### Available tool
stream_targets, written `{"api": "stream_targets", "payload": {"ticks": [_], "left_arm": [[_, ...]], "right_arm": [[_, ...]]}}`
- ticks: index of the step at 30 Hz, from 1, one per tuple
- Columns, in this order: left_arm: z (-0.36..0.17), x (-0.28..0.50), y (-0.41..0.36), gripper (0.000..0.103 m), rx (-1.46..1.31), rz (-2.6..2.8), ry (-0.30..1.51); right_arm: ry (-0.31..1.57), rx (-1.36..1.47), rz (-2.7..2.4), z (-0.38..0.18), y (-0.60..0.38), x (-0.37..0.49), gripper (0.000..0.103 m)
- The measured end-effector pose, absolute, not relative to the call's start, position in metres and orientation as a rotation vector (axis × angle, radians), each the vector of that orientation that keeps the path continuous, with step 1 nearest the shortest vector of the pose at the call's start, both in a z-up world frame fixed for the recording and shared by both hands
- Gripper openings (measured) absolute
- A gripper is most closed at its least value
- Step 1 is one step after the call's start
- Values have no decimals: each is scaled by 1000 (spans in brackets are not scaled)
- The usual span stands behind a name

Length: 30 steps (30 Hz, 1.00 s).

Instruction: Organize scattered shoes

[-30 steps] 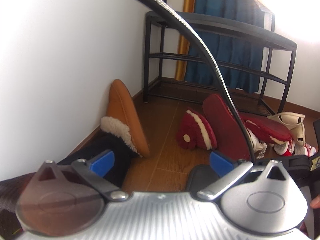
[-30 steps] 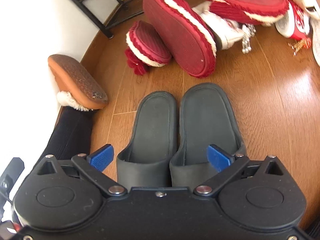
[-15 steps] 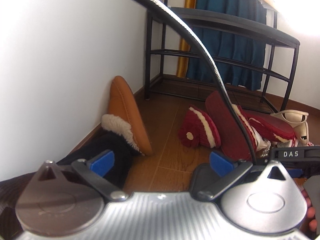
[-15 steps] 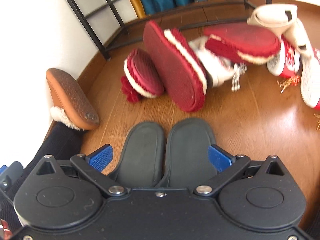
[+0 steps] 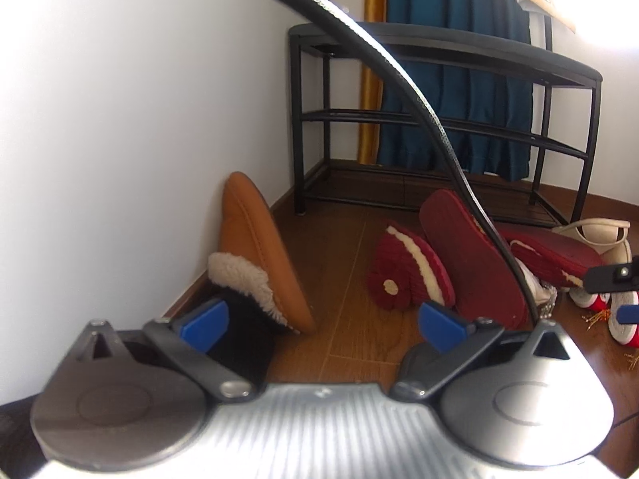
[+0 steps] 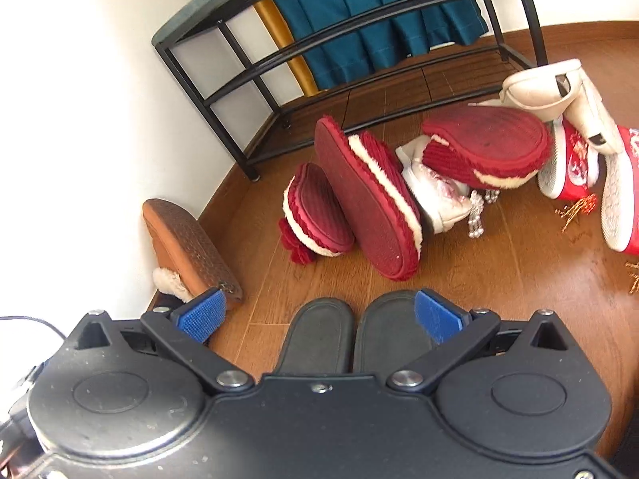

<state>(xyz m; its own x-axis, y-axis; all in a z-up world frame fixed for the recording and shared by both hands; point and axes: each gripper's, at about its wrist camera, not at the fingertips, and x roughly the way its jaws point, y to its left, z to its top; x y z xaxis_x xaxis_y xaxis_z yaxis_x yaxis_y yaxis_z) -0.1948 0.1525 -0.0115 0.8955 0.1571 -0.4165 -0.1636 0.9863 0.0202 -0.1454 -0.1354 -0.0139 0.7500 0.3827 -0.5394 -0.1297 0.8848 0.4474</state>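
Two black slides (image 6: 351, 335) lie side by side on the wood floor below my right gripper (image 6: 319, 315), which is open and empty above them. My left gripper (image 5: 319, 319) is open and empty, low over the floor. A tan fleece-lined slipper (image 5: 259, 247) leans on edge against the wall; it also shows in the right wrist view (image 6: 187, 247). Red slippers (image 6: 367, 203) lie in a heap with a small red one (image 6: 315, 215), another red sole (image 6: 487, 143) and a white shoe (image 6: 435, 195). The heap also shows in the left wrist view (image 5: 471, 263).
A black metal shoe rack (image 6: 279, 60) stands by the wall, in front of a blue curtain (image 5: 459, 80). A beige sandal (image 6: 559, 95) and red-and-white sneakers (image 6: 579, 163) lie at right. A cable (image 5: 399, 80) crosses the left view. Dark fabric (image 5: 243, 331) lies by the tan slipper.
Both grippers have lifted and tilted up, so the rack fills more of each view. The black slides have slid down toward the right view's bottom.
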Motion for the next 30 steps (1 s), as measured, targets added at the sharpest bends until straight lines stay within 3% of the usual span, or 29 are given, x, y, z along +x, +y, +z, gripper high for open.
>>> {"api": "stream_targets", "payload": {"ticks": [8,16,20,30], "left_arm": [[0,-172,155,102,47,179,409],[27,-173,136,102,37,128,383],[36,-176,130,102,56,120,358],[38,-178,130,102,74,125,350]], "right_arm": [[616,330,218,-2,-167,-162,103],[524,88,443,-6,-98,-168,103],[471,-41,559,-8,-61,-171,83],[470,-90,615,-11,-28,-175,79]]}}
